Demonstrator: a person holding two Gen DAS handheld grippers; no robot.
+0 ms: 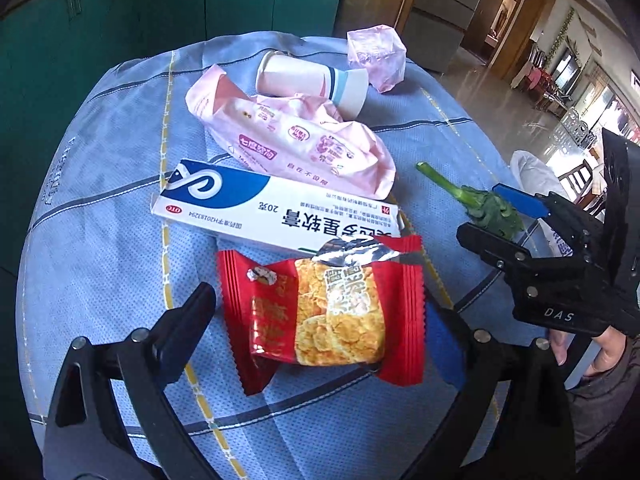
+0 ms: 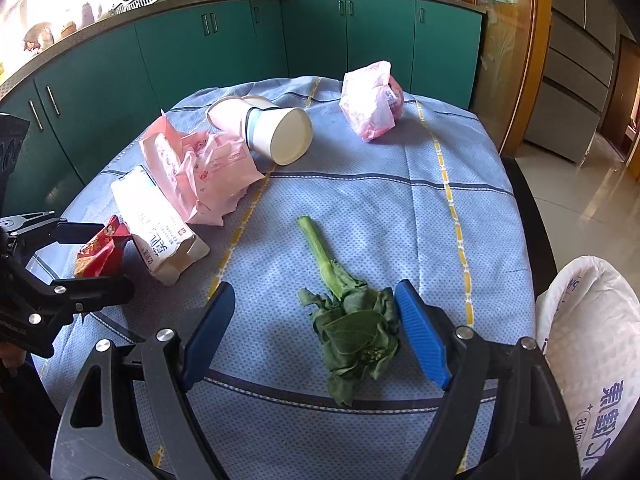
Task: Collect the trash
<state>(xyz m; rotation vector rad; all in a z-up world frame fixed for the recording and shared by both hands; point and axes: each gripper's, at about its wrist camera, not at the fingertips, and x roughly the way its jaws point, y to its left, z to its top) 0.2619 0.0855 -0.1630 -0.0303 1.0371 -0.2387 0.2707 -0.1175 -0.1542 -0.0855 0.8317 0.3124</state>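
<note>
A red snack packet (image 1: 320, 312) lies torn open on the blue tablecloth (image 1: 100, 260). My left gripper (image 1: 320, 302) is open, with one finger on each side of the packet and neither pressing it. A limp green vegetable stalk (image 2: 352, 320) lies between the blue pads (image 2: 420, 332) of my right gripper (image 2: 314, 289), which is open too; the right pad sits close to the leaves. In the left wrist view, the right gripper (image 1: 482, 211) straddles the stalk (image 1: 492, 208) near the table's right edge. A white plastic bag (image 2: 588, 340) hangs open beside the table at the right.
Behind the packet lie a white and blue medicine box (image 1: 280, 204), a pink wrapper (image 1: 296, 140), two nested paper cups on their side (image 1: 312, 80) and a crumpled pink bag (image 1: 376, 56). Green cabinets (image 2: 200, 52) stand beyond the table. A hand (image 1: 600, 348) holds the right gripper.
</note>
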